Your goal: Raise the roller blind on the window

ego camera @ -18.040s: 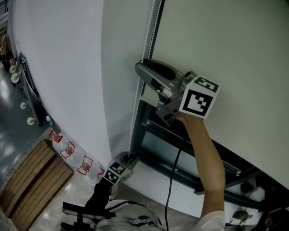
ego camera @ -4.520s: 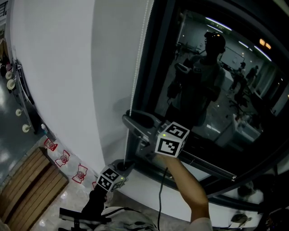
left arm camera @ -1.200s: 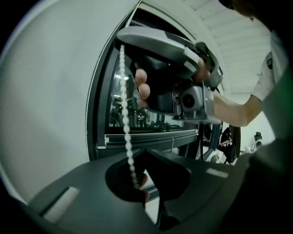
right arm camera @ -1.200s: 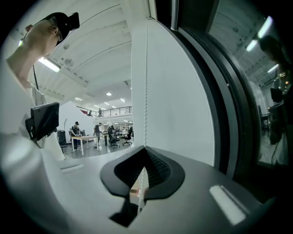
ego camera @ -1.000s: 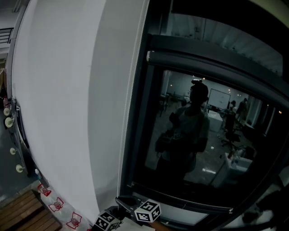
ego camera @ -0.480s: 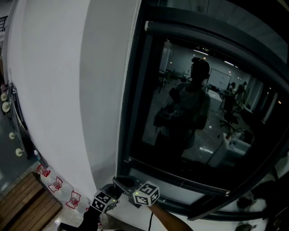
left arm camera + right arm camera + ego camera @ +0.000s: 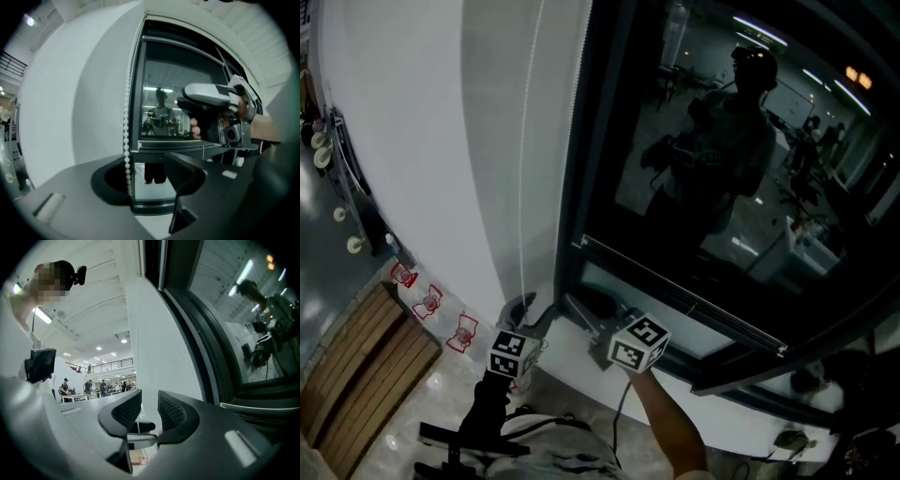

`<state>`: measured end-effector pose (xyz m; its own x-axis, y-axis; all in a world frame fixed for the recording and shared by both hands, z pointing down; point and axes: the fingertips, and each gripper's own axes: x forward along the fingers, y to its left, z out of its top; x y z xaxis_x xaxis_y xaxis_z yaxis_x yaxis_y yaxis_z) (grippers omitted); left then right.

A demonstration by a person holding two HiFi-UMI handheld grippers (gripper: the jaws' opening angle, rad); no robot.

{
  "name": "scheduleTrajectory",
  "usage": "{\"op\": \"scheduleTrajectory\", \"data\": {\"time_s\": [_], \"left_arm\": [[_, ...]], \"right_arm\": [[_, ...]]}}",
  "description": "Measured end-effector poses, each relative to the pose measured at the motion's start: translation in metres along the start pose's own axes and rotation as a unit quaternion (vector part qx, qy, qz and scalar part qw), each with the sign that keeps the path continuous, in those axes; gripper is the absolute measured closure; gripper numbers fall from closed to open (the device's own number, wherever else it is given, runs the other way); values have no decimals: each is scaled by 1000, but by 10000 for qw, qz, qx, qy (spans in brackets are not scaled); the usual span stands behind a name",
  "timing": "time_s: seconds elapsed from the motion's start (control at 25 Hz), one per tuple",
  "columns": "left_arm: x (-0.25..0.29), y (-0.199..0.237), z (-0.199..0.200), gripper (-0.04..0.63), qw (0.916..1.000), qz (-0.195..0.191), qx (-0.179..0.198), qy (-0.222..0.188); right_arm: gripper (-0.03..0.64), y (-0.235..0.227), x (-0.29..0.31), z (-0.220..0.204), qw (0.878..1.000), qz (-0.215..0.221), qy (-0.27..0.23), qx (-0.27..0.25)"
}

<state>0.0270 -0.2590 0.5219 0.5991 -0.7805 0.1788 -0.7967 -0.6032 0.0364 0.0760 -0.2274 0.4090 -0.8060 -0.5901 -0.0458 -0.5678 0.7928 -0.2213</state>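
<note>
The window glass (image 7: 703, 169) is dark and uncovered in the head view; the roller blind is out of that view. A white bead chain (image 7: 525, 187) hangs down the white wall beside the window frame to my left gripper (image 7: 523, 311). In the left gripper view the chain (image 7: 125, 140) hangs loose between the jaws of the left gripper (image 7: 147, 171), close to the left jaw; those jaws are opening and stand wide apart. My right gripper (image 7: 579, 309) lies by the sill, right of the chain. The right gripper (image 7: 149, 408) has its jaws opening, with nothing pressed between the ribbed pads.
A dark window frame (image 7: 577, 187) runs down beside the chain, with the white sill (image 7: 581, 361) below it. Wooden slats (image 7: 356, 375) and red-printed tiles (image 7: 431, 305) lie on the floor at the lower left. A cable (image 7: 619, 412) trails from the right gripper.
The head view has tipped downward, so both grippers sit higher in it. The right gripper now lies further right of the left one and of the chain.
</note>
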Motion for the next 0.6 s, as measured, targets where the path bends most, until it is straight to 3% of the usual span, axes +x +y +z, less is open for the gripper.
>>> {"op": "scheduleTrajectory", "data": {"time_s": [0.24, 0.4, 0.48, 0.6], "left_arm": [[-29, 14, -11, 304, 9976, 686, -87, -34], [-37, 16, -13, 304, 9958, 892, -215, -34], [-38, 12, -12, 373, 9957, 897, -229, -68], [-44, -2, -7, 581, 9951, 955, -178, -189]], "right_arm": [[525, 0, -34, -7, 9993, -307, -115, 160], [526, 1, -54, -5, 9988, -427, -154, 182], [531, 1, -65, -3, 9982, -552, -172, 129], [557, 1, -89, 1, 9952, -924, -275, 154]]}}
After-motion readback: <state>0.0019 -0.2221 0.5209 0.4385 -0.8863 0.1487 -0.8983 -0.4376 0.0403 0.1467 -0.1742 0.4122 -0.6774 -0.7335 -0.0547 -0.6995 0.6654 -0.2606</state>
